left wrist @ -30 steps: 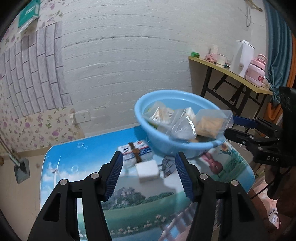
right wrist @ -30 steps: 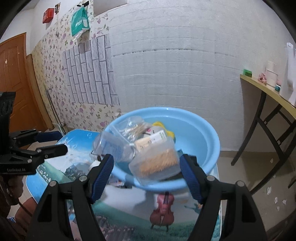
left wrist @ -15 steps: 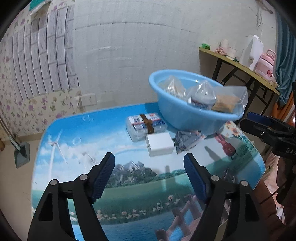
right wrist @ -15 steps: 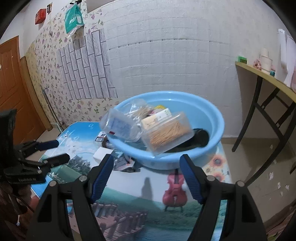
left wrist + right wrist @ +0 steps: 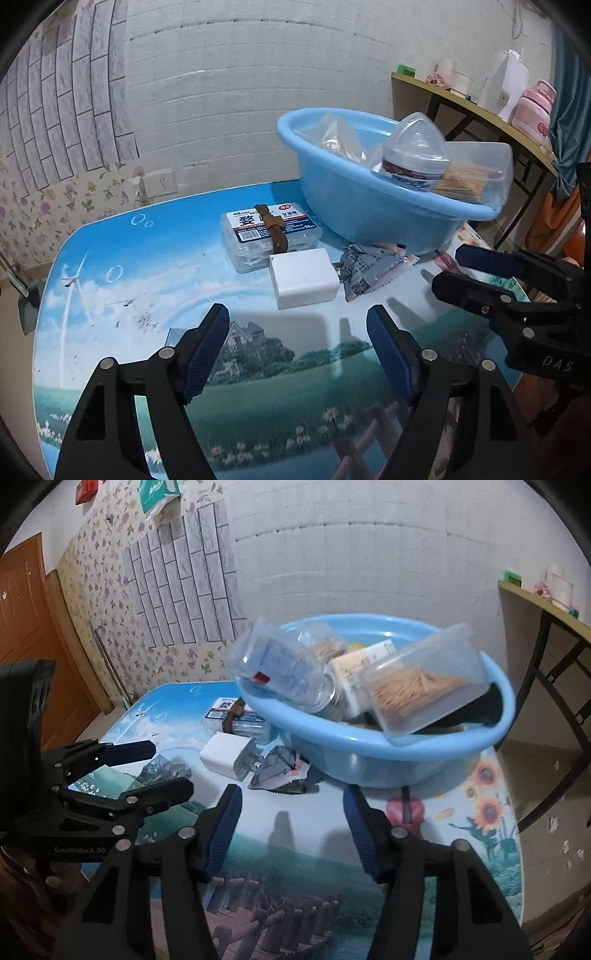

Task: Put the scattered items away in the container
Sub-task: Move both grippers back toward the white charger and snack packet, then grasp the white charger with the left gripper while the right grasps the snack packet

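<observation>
A light-blue basin (image 5: 369, 218) (image 5: 388, 753) stands at the table's far right, holding a clear bottle (image 5: 413, 155), a clear box of toothpicks (image 5: 421, 686) and other packets. On the table beside it lie a clear floss-pick box with a brown band (image 5: 271, 232) (image 5: 236, 716), a white charger plug (image 5: 301, 278) (image 5: 229, 755) and a crumpled silver packet (image 5: 373, 267) (image 5: 280, 771). My left gripper (image 5: 297, 347) is open and empty, just short of the charger. My right gripper (image 5: 291, 827) is open and empty, in front of the basin and packet.
The table (image 5: 147, 295) has a printed landscape top and stands against a white brick wall. A wooden side table (image 5: 472, 99) with a pink bottle and cups stands to the right. A wooden door (image 5: 26, 627) is at the left.
Both grippers have pulled back from the basin and dropped lower toward the table. The toothpick box now rests in the basin. Both stay open.
</observation>
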Demonstrator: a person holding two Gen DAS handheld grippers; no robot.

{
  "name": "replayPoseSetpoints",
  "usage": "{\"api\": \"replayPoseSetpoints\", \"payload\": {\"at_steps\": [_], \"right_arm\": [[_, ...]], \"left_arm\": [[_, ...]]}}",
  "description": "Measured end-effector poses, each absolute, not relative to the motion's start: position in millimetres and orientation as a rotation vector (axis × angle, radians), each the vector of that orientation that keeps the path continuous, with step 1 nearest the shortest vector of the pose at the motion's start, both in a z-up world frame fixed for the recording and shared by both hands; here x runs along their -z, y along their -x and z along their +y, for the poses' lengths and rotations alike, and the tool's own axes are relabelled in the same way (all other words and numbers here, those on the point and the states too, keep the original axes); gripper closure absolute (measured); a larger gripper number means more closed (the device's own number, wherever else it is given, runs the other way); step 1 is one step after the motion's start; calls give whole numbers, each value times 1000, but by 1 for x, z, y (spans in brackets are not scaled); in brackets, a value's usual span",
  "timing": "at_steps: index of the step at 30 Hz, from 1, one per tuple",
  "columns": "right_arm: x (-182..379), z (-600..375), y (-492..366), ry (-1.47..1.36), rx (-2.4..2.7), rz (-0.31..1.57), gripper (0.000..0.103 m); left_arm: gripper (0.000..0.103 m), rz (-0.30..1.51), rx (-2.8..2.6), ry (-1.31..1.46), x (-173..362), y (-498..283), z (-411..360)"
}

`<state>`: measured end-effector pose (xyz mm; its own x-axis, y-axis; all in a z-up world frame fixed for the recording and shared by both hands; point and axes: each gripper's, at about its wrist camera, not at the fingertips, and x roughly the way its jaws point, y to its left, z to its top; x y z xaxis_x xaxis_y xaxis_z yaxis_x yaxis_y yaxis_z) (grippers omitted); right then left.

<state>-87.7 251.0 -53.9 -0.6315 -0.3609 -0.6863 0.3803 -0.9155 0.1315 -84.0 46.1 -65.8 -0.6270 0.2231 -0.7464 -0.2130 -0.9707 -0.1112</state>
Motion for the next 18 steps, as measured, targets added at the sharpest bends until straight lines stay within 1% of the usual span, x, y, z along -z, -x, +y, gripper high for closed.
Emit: {"api": "replayPoseSetpoints", "payload": {"at_steps": [2,9,12,15,16,17,18], "right_arm": [[58,250,94,-1067,2510,17,52],[71,240,115,-1112,2485,-37,52],[76,238,123,-1139,2478,-60,52],[84,236,130,-1168,2449,-84,52],[85,235,131,-1175,2445,-79,53],[86,235,132,-1178,2439,-80,56],[88,235,133,-1180,2428,-85,59]], "left_arm": [[26,-25,-2630,1224,68,91,46],[28,-6,-2623,1277,78,114,52],[28,-26,-2608,1305,83,123,51],[34,-23,-2591,1307,86,125,54],[40,-19,-2578,1305,87,126,55],[47,-15,-2568,1303,87,125,57],[51,-10,-2554,1302,88,124,60]]}}
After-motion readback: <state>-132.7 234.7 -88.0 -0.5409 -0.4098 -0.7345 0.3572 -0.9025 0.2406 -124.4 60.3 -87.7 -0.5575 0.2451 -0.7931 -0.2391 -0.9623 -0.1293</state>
